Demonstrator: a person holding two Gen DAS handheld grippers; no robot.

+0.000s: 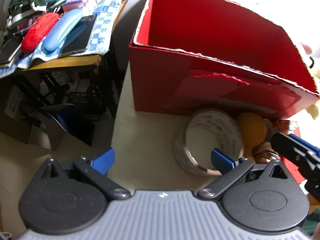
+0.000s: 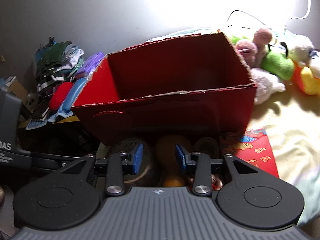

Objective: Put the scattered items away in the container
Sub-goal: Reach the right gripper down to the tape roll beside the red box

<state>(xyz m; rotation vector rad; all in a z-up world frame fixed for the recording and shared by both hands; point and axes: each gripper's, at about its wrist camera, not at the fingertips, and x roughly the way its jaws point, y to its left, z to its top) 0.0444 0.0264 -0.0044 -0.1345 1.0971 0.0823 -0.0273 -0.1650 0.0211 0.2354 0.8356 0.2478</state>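
An open red cardboard box (image 1: 200,84) (image 2: 164,116) stands on the pale surface. Against its near wall lie a clear tape roll (image 1: 208,140) (image 2: 128,152), an orange rounded object (image 1: 252,132) (image 2: 170,146) and a smaller roll (image 2: 206,146). My left gripper (image 1: 163,160) is wide open above the surface, holding nothing, with its right fingertip (image 1: 222,160) in front of the tape roll's hole. My right gripper (image 2: 159,158) hovers over the orange object with its jaws partly apart. A gap shows beside the left pad (image 2: 138,158). The right gripper's black finger (image 1: 296,152) shows in the left wrist view.
A red printed envelope (image 2: 258,156) lies right of the box. Plush toys (image 2: 278,64) crowd the back right on the yellow sheet. A low side table (image 1: 66,60) on the left carries folded clothes, a red case (image 1: 38,32) and a blue case (image 1: 62,30).
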